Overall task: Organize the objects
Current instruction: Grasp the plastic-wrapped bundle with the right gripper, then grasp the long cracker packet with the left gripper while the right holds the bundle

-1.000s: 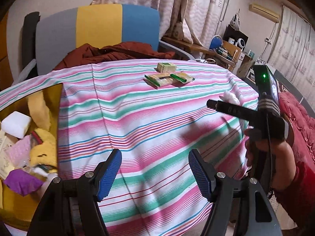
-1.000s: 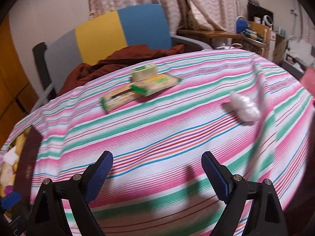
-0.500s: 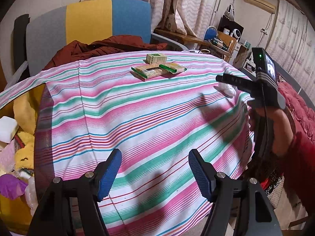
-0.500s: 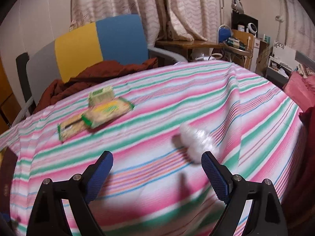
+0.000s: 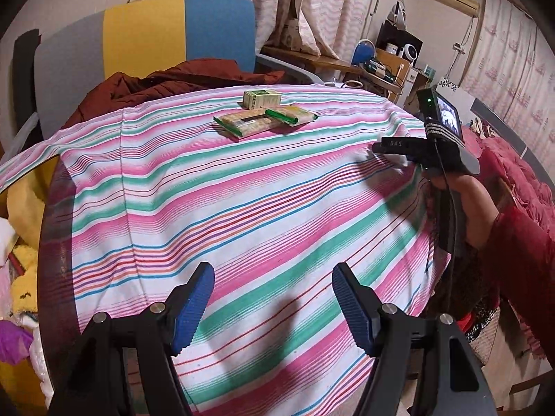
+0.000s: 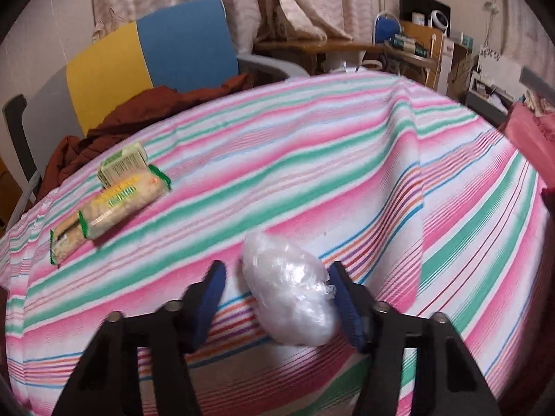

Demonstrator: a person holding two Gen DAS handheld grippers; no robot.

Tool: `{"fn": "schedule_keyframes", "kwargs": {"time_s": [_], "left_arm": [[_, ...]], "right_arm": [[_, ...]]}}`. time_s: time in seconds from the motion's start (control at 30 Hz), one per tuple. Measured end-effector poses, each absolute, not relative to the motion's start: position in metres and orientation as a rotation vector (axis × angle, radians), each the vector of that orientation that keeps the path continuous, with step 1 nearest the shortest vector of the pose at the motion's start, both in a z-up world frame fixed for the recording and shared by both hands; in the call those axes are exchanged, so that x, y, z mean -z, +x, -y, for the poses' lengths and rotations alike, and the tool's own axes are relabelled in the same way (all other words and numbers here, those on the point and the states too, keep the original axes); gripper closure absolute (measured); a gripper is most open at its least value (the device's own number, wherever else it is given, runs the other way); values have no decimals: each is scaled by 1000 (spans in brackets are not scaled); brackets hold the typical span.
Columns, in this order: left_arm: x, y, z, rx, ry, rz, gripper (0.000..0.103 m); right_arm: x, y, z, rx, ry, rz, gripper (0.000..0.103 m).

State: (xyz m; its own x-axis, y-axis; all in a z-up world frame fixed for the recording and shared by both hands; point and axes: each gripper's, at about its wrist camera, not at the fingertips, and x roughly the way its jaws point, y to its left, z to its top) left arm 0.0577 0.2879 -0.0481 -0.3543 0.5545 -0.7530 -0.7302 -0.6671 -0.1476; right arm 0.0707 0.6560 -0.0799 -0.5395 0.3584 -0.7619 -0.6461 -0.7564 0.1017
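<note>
The right claw (image 6: 277,298) straddled the clear plastic bundle (image 6: 289,291) near the desk's (image 6: 312,159) right edge — jaws narrowed, the right pad touching it, the left just beside. The left claw (image 5: 272,306) hung wide over the near stripes, holding nothing. A good grip would likely mean squeezing gently — the wrap looked soft and slippery.

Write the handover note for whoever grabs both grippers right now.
Left gripper: open, empty, hovering over the near edge of the striped tablecloth.
Right gripper: open, straddling the clear plastic bag; the right pad looks to be touching it, the left is apart.
Two snack packets and a small box sit together at the far side.
Done: nothing gripped.
Left: close on the bag, probably move it to the others.
</note>
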Motion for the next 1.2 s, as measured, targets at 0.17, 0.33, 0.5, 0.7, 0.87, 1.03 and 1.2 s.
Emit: {"fn": "schedule_keyframes", "kwargs": {"time_s": [0.17,0.33,0.5,0.7,0.87,1.03,1.2], "left_arm": [[46,51,-300,-2069,-1027,-297,31],[43,33,-320,-2071,-1014,-323,31],[38,5,-348,-2077,-956,-424,31],[39,-50,-392,-2079,-942,-458,25],[44,-86,-434,-2082,-887,-598,23],[55,-109,-463,-2041,-856,-698,19],[74,-120,-477,-1997,-886,-754,19]], "right_arm": [[76,64,-644,-2332,-1029,-496,66],[72,54,-631,-2354,-997,-575,66],[82,50,-623,-2356,-963,-566,66],[85,55,-624,-2373,-924,-576,66],[87,55,-625,-2380,-904,-581,66],[88,58,-625,-2387,-885,-595,66],[89,59,-627,-2396,-870,-612,65]]}}
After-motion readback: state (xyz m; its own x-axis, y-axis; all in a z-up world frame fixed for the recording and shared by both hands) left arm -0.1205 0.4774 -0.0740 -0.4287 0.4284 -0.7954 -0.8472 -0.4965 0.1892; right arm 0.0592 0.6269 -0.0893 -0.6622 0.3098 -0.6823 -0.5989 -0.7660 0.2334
